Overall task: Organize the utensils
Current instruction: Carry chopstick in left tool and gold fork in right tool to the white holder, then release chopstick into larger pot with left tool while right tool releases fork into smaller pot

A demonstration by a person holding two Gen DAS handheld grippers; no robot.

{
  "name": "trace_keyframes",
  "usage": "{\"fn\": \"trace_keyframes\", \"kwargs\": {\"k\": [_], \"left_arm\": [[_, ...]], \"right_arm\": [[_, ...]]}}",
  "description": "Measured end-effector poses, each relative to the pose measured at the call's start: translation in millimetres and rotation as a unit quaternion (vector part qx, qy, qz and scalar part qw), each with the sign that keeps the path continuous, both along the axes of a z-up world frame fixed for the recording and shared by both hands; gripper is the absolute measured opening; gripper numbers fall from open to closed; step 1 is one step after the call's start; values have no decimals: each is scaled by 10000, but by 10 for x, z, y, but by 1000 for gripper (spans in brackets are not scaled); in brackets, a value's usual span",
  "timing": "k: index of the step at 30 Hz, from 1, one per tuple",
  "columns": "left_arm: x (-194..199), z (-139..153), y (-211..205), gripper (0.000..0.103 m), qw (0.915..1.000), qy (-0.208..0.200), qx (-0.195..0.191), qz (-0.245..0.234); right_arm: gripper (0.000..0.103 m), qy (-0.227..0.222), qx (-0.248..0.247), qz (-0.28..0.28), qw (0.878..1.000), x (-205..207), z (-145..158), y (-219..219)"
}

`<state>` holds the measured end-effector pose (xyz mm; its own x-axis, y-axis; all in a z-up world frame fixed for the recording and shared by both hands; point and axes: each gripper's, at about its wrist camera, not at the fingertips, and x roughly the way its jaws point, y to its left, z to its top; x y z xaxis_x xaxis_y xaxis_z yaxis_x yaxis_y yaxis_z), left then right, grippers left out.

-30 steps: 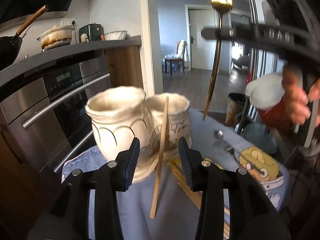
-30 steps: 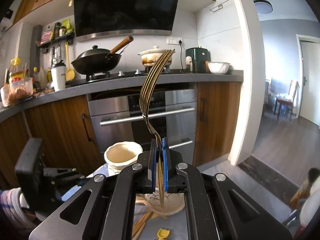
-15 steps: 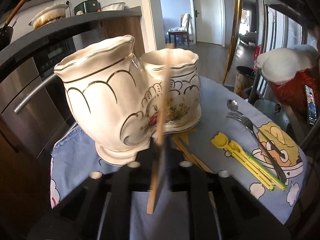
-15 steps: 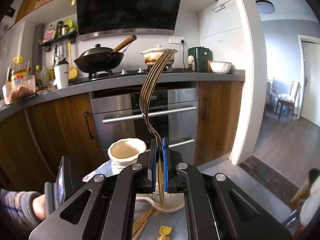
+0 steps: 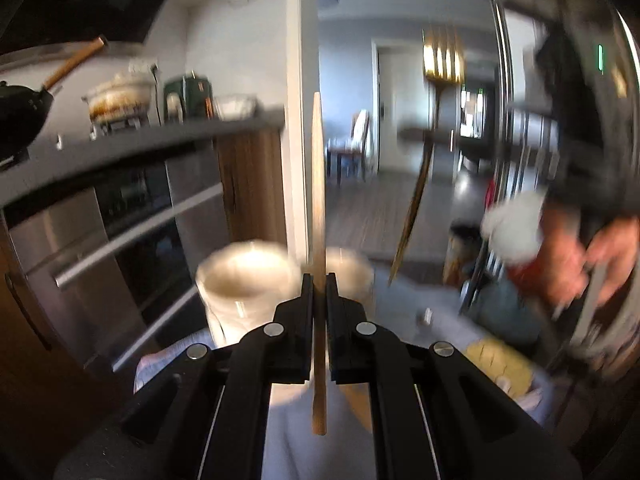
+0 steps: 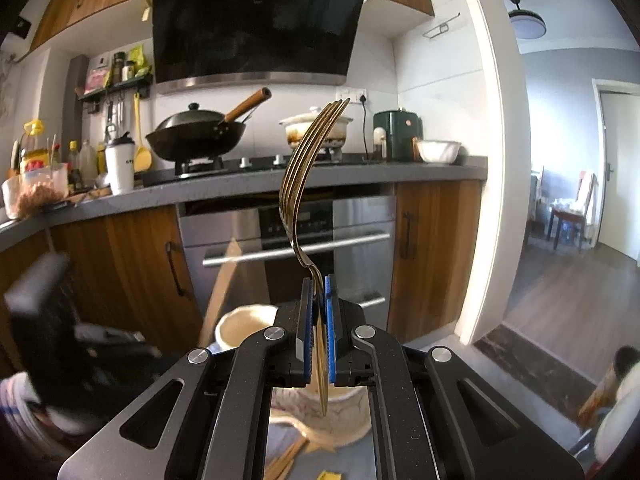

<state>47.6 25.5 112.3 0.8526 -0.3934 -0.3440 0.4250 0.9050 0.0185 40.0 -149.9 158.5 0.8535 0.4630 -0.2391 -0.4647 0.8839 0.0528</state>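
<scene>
My left gripper (image 5: 319,284) is shut on a wooden chopstick (image 5: 318,184) and holds it upright above the table, in front of the cream double-cup ceramic holder (image 5: 244,280). My right gripper (image 6: 319,292) is shut on a gold fork (image 6: 306,168), tines up, above the same holder (image 6: 244,322). The fork (image 5: 434,120) and the right hand also show at the right of the blurred left wrist view. The chopstick (image 6: 220,284) and the left gripper show blurred at the left of the right wrist view.
More chopsticks (image 6: 286,456) lie on the blue cloth (image 5: 296,440) by the holder. An oven (image 6: 296,248) and wooden cabinets stand behind the table. A wok (image 6: 196,140) and pots sit on the counter. A doorway opens to the right.
My left gripper closed on the chopstick and lifted it upright, away from the table. The right gripper holds the fork nearly still.
</scene>
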Motion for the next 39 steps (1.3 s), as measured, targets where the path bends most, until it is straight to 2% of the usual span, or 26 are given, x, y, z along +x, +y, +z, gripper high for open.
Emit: {"fn": "trace_keyframes", "kwargs": {"k": [3,5,11,16,19,22,26,34,36,38,39], "left_arm": [[107,219,58,6,9989,-356,-226,184],[249,325,132,6,9969,-539,-534,232],[587,341,144,6,9925,-829,-670,597],[888,62,140,6,9951,-321,-617,708],[975,-135,129,6,9964,106,-503,675],[987,-259,142,6,9964,316,-414,674],[959,-354,148,6,9961,378,-377,708],[925,-329,129,8,9959,376,-301,771],[918,-307,127,13,9959,339,-265,793],[882,-280,129,31,9957,258,-220,863],[871,-268,134,36,9956,229,-218,879]], "right_arm": [[6,-122,152,-64,9998,72,39,7],[6,-117,239,-128,9996,170,19,20],[6,61,201,-209,9996,429,-171,111],[6,468,174,-203,9985,591,-415,142],[6,762,178,-193,9967,679,-577,123],[6,999,172,-200,9946,744,-696,121],[6,1206,170,-256,9922,804,-819,116],[7,1214,127,-373,9918,823,-840,116],[7,1227,109,-418,9915,830,-842,108],[7,1208,78,-498,9914,833,-844,96],[7,1198,59,-533,9914,835,-851,90]]}}
